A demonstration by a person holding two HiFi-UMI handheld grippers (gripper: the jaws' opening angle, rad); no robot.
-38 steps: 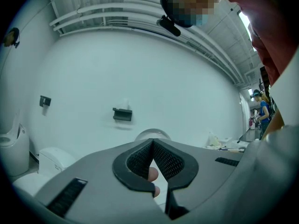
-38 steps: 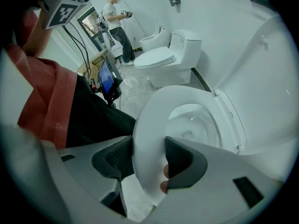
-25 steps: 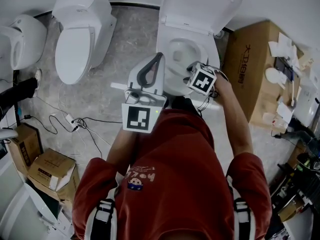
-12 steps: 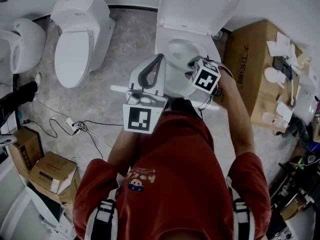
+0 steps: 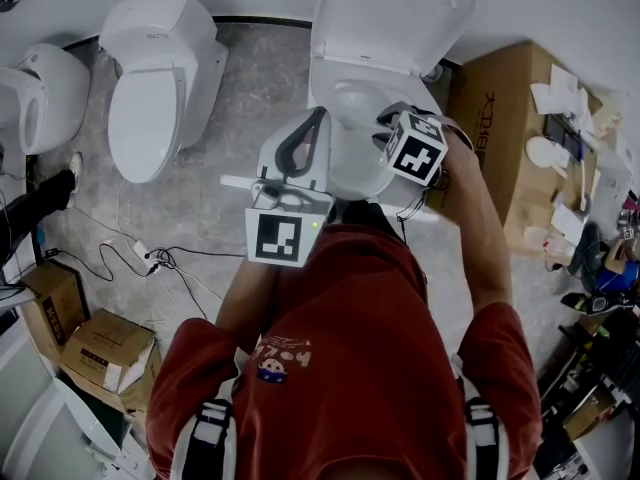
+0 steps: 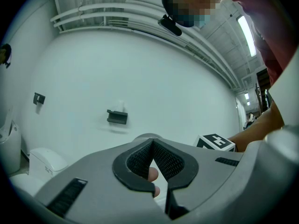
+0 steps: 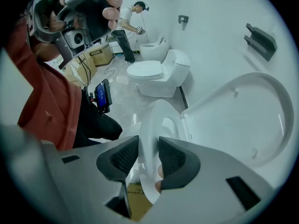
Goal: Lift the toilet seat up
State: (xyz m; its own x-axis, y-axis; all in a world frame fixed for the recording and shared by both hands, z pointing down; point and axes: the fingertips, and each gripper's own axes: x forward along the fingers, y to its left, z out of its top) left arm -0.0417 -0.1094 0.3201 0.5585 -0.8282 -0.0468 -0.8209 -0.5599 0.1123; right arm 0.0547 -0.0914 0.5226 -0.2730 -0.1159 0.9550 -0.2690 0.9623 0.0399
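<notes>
The white toilet [image 5: 340,183] stands at the top middle of the head view with its lid [image 5: 395,13] upright against the wall. My right gripper [image 5: 392,128] points steeply down over the bowl's right side. In the right gripper view the seat [image 7: 152,120] runs edge-on between the pads of the right gripper [image 7: 148,141]; the jaws have just been closing and now pinch its rim, which is tilted up off the bowl. The lid [image 7: 243,120] rises behind. My left gripper [image 5: 318,116] is held level left of the bowl, shut and empty, its tips meeting in the left gripper [image 6: 152,143] view.
Two more white toilets [image 5: 160,78] [image 5: 40,88] stand to the left. A large cardboard box [image 5: 500,138] sits close on the right. Cables [image 5: 150,253] and small boxes [image 5: 100,348] lie on the floor at lower left. Another person [image 7: 124,27] stands far off.
The right gripper has risen and shifted a little toward the lid, with the seat rim coming up between its jaws. The left gripper has stayed where it was.
</notes>
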